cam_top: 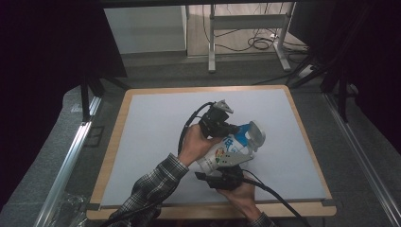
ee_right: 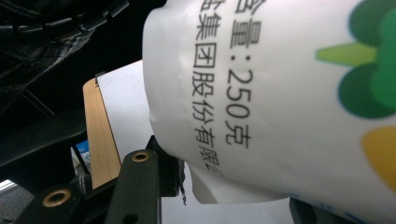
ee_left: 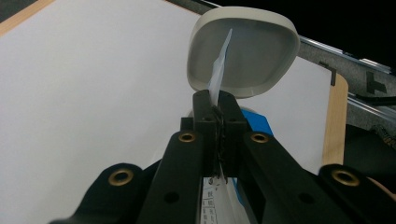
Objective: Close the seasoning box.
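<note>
A white plastic bag [cam_top: 227, 152] with blue and green print and Chinese text is held up over the table between my two grippers. My left gripper [cam_top: 235, 128] is shut on a thin white edge of the bag [ee_left: 219, 70], seen edge-on. Just past that edge a white rounded bowl [ee_left: 243, 51] shows its hollow; from above the bowl [cam_top: 257, 134] sits right of the bag's top. My right gripper [cam_top: 230, 169] holds the bag's lower end from the near side. Up close the bag [ee_right: 280, 93] bulges between the jaws of the right gripper [ee_right: 236, 191].
The table has a white mat [cam_top: 156, 123] with a wooden border [cam_top: 113, 137]. Metal rails [cam_top: 71, 156] run along both sides. Desk legs and cables [cam_top: 255, 42] stand on the floor beyond the far edge.
</note>
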{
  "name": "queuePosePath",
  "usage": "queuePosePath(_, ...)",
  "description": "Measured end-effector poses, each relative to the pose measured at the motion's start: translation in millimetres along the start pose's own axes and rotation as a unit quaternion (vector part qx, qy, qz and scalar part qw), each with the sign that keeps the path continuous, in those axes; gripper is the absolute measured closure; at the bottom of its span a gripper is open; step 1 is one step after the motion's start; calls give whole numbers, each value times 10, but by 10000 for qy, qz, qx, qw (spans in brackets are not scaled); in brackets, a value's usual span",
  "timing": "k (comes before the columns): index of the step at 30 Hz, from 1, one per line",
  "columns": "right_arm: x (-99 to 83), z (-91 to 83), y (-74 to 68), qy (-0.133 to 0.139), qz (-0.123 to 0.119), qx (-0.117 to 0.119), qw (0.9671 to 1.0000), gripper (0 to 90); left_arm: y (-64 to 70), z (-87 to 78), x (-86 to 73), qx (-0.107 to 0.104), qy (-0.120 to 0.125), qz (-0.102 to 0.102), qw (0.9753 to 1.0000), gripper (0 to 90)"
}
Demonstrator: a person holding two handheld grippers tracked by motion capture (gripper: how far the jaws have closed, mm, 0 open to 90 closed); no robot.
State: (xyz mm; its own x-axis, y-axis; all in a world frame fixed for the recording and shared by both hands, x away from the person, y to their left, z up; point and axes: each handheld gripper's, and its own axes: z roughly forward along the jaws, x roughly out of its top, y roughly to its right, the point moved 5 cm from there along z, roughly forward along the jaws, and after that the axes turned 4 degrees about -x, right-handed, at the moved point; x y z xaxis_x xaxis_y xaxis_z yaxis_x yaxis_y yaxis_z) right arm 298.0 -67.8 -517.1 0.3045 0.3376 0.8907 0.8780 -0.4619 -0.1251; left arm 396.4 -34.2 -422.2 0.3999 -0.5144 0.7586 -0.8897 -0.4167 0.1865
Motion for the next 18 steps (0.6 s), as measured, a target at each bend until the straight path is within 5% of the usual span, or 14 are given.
queuePosePath(18, 22, -16, -20, 31, 34, 42, 10000, 586, -21, 12, 27, -11, -169, -69, 9998, 888)
